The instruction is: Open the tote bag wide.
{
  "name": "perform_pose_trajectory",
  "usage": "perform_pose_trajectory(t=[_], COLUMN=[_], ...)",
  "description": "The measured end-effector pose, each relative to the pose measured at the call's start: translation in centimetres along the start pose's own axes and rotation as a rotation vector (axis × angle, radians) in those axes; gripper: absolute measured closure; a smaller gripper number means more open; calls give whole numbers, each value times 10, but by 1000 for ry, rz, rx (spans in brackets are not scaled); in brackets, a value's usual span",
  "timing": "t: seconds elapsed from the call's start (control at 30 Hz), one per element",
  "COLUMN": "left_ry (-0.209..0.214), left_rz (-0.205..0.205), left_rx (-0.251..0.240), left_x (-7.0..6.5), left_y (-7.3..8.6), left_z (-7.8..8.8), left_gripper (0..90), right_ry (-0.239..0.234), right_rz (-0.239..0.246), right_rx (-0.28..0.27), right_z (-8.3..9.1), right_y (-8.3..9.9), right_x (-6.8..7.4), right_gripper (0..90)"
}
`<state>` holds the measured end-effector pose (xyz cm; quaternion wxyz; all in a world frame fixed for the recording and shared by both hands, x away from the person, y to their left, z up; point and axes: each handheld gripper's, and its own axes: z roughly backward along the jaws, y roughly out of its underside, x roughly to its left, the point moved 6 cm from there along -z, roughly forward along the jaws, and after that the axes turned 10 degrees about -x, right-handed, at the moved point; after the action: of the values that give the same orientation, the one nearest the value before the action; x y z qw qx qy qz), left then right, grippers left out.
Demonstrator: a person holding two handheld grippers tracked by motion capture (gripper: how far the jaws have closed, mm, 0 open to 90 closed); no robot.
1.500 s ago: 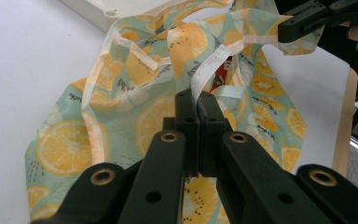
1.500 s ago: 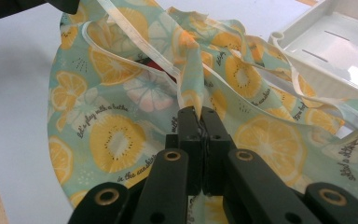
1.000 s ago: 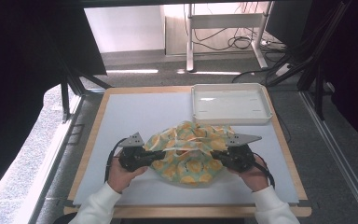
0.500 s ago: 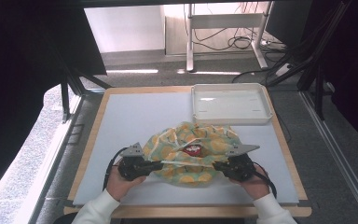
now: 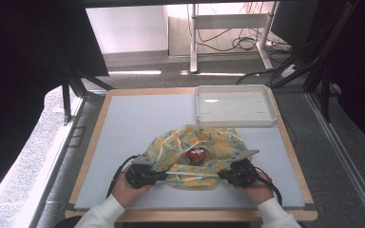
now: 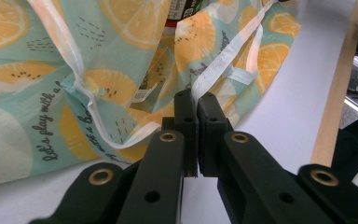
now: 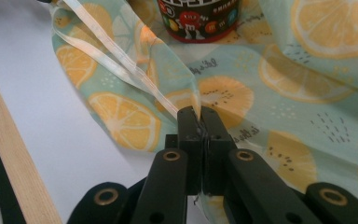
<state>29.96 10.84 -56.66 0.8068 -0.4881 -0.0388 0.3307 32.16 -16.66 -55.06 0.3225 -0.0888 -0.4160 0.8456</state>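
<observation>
Near the front edge of the table [image 5: 123,123], the left gripper [image 5: 159,175] and right gripper [image 5: 222,175] are each closed tight on the cloth bag [image 5: 195,154], holding its two sides apart so the candy tub [image 5: 196,155] sits inside.

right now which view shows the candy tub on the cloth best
The right gripper view: the candy tub sits close and sharp on the lemon-print cloth, its label characters readable. The high view gives a small red patch. The left gripper view catches a dark sliver at the top edge.
</observation>
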Motion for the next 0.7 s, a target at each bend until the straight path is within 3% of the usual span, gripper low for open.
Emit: perform_pose_trajectory(t=[0.1,0.13,0.17,0.2,0.23,0.27,0.3,0.33,0.37,0.4,0.5,0.6,0.7], left_ry=[-3,-13,-13,-29,-29,-37,-41,-45,-49,-50,-44,-17,-15], left_rz=[-4,-8,-8,-14,-14,-19,-22,-21,-19,-20,-24,-32,-38], left_rx=[13,3,3,-13,-13,-22,-32,-43,-56,-67,-101,-155,-173], left_x=[1,1,1,2,2,1,1,0,0,-1,-3,-8,-9], left_y=[1,0,0,-1,-1,-2,-4,-5,-7,-8,-13,-25,-30], left_z=[-1,-1,-1,2,2,4,5,6,8,10,16,28,33], left_gripper=[837,807,767,716,678,631,631,514,514,431,364,337,332], right_ry=[7,18,18,36,36,47,47,60,60,69,73,72,77], right_rz=[5,11,11,29,29,38,38,30,30,22,13,0,-11], right_rx=[1,-6,-6,-26,-26,-56,-56,-94,-94,-126,-149,-195,-222], right_z=[0,1,1,3,3,7,7,12,12,16,20,26,31], right_y=[1,0,0,-2,-2,-6,-6,-11,-11,-14,-17,-25,-31], right_x=[-1,-1,-1,0,0,1,1,-1,-1,-1,-1,0,-1], right_gripper=[842,748,748,624,624,525,525,456,456,403,359,299,286])
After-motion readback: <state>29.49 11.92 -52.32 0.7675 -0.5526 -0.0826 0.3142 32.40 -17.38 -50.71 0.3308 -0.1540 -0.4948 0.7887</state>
